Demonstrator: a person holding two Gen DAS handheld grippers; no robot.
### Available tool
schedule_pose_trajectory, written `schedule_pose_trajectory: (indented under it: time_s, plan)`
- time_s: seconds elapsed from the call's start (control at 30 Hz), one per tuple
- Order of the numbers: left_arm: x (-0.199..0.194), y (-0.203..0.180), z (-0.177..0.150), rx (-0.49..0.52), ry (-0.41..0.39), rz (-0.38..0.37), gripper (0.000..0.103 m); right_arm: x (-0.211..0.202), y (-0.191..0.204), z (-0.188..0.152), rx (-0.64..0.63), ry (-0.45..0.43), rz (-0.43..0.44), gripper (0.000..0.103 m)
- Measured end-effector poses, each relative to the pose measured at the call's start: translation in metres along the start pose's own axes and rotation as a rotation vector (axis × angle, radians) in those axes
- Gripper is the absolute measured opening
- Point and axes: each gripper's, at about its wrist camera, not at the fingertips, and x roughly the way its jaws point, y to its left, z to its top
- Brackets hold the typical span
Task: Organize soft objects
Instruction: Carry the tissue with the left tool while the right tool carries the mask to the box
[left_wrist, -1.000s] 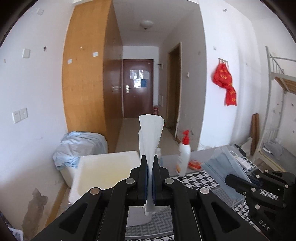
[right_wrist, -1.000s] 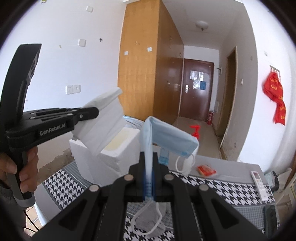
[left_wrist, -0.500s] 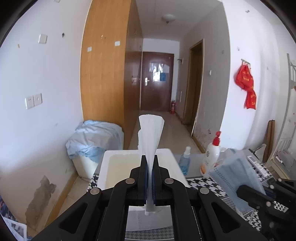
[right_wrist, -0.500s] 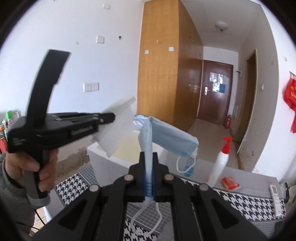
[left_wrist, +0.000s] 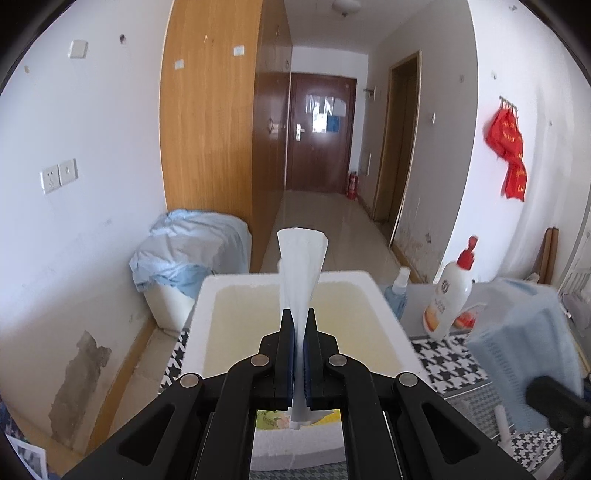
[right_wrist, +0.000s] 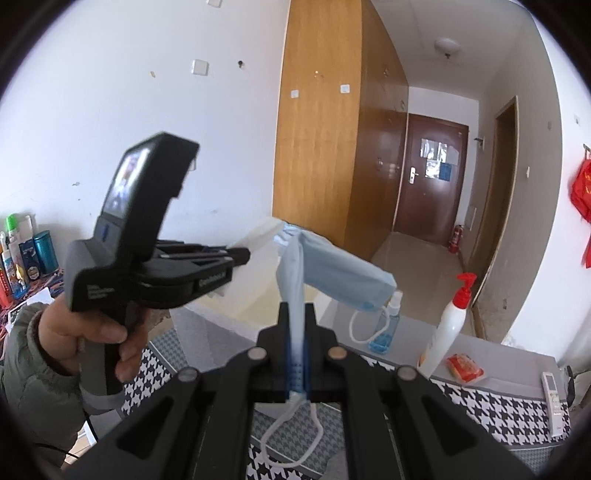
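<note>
Matt black plastic on the left gripper (left_wrist: 299, 325), soft white tissue (left_wrist: 301, 266) pinched in it; rough white foam box (left_wrist: 384, 306); pleated blue cloth mask (right_wrist: 343, 273); glossy plastic pump bottle (right_wrist: 445, 332); woven houndstooth tablecloth (right_wrist: 480, 402).

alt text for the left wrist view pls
The left gripper is shut on a folded white tissue, held above an open white foam box on a houndstooth-covered table. At right, a blue face mask; behind, a lotion pump bottle and hallway.
</note>
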Motion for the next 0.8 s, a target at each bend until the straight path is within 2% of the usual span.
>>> schedule_pose_trajectory:
  time_s: [0.27, 0.43, 0.47, 0.5, 0.53, 0.57, 0.6, 0.67, 0.8]
  plan:
    - [0.024, 0.003, -0.006, 0.012, 0.063, 0.005, 0.004, 0.010, -0.001, 0.003, -0.005, 0.021, -0.005, 0.007]
    - [0.026, 0.003, -0.007, 0.037, 0.059, 0.022, 0.007, 0.013, 0.000, 0.005, -0.014, 0.024, -0.015, 0.007]
    - [0.027, 0.004, -0.007, 0.036, 0.058, 0.023, 0.016, 0.014, 0.000, 0.006, -0.013, 0.026, -0.018, 0.007]
    - [0.027, 0.006, -0.007, 0.033, 0.057, 0.033, 0.039, 0.015, 0.001, 0.006, -0.014, 0.029, -0.022, 0.007]
    - [0.026, 0.007, -0.007, 0.030, 0.050, 0.045, 0.054, 0.017, 0.001, 0.007, -0.016, 0.031, -0.021, 0.007]
    - [0.024, 0.009, -0.007, 0.024, 0.031, 0.058, 0.082, 0.017, 0.002, 0.007, -0.018, 0.032, -0.021, 0.007]
    - [0.021, 0.011, -0.008, 0.018, 0.003, 0.068, 0.097, 0.017, 0.003, 0.008, -0.020, 0.033, -0.024, 0.007]
    - [0.011, 0.014, -0.010, 0.017, -0.056, 0.090, 0.102, 0.019, 0.005, 0.009, -0.023, 0.035, -0.024, 0.007]
    - [0.000, 0.018, -0.011, 0.018, -0.081, 0.115, 0.102, 0.023, 0.009, 0.012, -0.029, 0.045, -0.023, 0.007]
